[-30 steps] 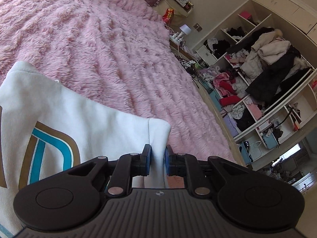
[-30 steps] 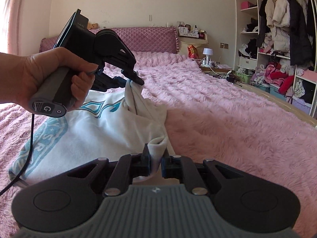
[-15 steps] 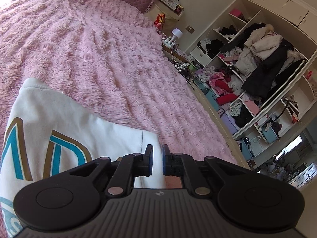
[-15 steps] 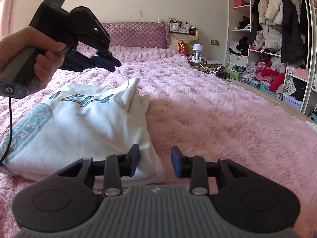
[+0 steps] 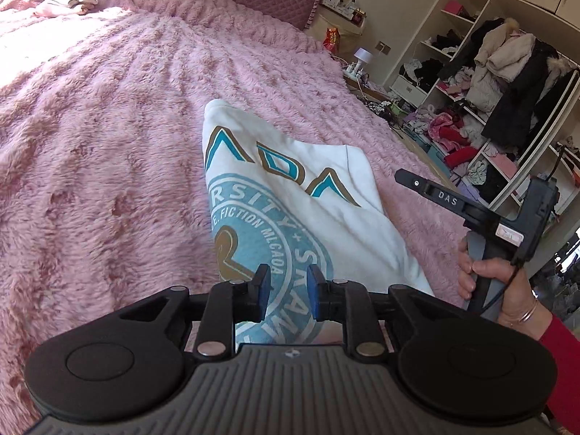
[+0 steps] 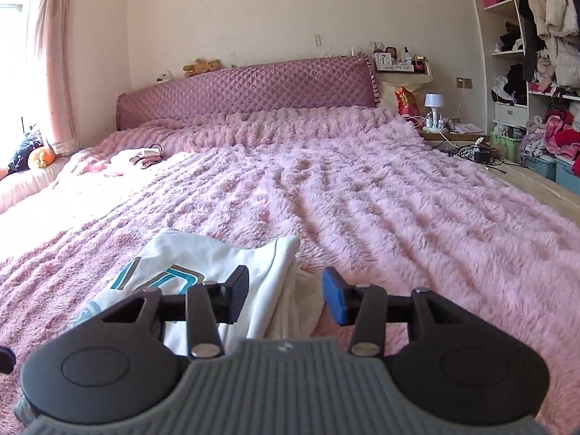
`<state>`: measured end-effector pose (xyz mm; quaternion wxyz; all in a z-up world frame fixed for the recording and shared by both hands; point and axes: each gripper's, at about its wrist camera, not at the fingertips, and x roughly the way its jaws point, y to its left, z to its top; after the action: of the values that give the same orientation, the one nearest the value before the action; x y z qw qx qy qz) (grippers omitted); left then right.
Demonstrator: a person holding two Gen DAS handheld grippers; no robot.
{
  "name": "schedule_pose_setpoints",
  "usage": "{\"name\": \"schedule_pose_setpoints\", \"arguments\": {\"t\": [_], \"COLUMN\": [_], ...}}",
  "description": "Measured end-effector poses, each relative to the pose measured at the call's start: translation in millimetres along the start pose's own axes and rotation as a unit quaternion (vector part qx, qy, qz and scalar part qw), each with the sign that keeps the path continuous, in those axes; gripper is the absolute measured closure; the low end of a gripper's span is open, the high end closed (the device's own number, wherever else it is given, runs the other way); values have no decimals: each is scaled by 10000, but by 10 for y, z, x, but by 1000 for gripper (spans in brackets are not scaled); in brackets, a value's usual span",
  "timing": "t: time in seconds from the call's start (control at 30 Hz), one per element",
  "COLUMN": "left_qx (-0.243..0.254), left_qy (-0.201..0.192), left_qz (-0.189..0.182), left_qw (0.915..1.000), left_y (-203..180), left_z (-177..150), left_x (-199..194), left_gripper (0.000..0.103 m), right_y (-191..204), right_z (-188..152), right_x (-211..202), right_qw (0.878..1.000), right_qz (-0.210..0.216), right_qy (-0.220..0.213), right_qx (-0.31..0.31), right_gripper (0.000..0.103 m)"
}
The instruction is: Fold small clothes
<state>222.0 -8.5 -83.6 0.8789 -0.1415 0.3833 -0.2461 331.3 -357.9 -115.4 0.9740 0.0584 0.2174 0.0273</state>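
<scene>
Left wrist view is showing me the white sweatshirt (image 5: 308, 214) lying folded on the pink bedspread (image 5: 108, 137), print up. My left gripper (image 5: 288, 291) is opening slightly, holding nothing; my right gripper (image 6: 286, 295) is opening wider, cloth beneath but unpinched. I'm judging this fold done, perhaps one remaining. Storage bins (image 6: 554, 168) are sitting by the shelves, contents unclear.

The white garment (image 5: 308, 195) reads "FICTION"; the right hand-held gripper (image 5: 471, 210) reads "DAS".
</scene>
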Motion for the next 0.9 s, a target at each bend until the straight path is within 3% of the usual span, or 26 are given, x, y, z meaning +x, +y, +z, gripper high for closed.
{"name": "schedule_pose_setpoints", "arguments": {"t": [0.1,0.17,0.3,0.33,0.37,0.4,0.47,0.6,0.73,0.8,0.87,0.9], "left_qx": [-133,-250,-459,-428,-399,-390,-396,-428,-513,-530,-573,-589], "left_qy": [24,62,59,86,111,126,172,178,217,263,259,218], "left_qz": [-38,-146,-246,-256,-247,-247,-282,-329,-359,-326,-339,-382], "left_qw": [9999,9996,9986,9987,9988,9989,9987,9984,9978,9977,9974,9973], "left_y": [56,107,202,204,204,204,206,210,238,259,281,293], "left_z": [-124,-139,-202,-201,-207,-216,-221,-241,-252,-255,-256,-252], "left_x": [18,56,102,117,131,139,154,189,259,285,265,221], "left_gripper": [78,78,77,76,76,76,73,71,69,69,69,69], "right_y": [52,64,48,46,50,62,78,56,-96,-184,-314,-380], "right_z": [144,194,191,168,148,135,130,207,48,-28,-11,7], "right_x": [323,511,770,827,865,884,876,815,1048,1039,909,793], "right_qw": [9997,9990,9974,9968,9961,9959,9963,9976,9932,9942,9937,9927], "right_qz": [43,-32,-23,-12,13,-39,-89,-212,-356,-205,-120,-74], "right_qy": [241,452,716,792,874,906,853,632,1104,1011,862,772], "right_qx": [-78,-31,117,131,100,26,-61,-161,74,290,708,924], "right_gripper": [59,49,50,53,84,93,95,96,95,90,74,73]}}
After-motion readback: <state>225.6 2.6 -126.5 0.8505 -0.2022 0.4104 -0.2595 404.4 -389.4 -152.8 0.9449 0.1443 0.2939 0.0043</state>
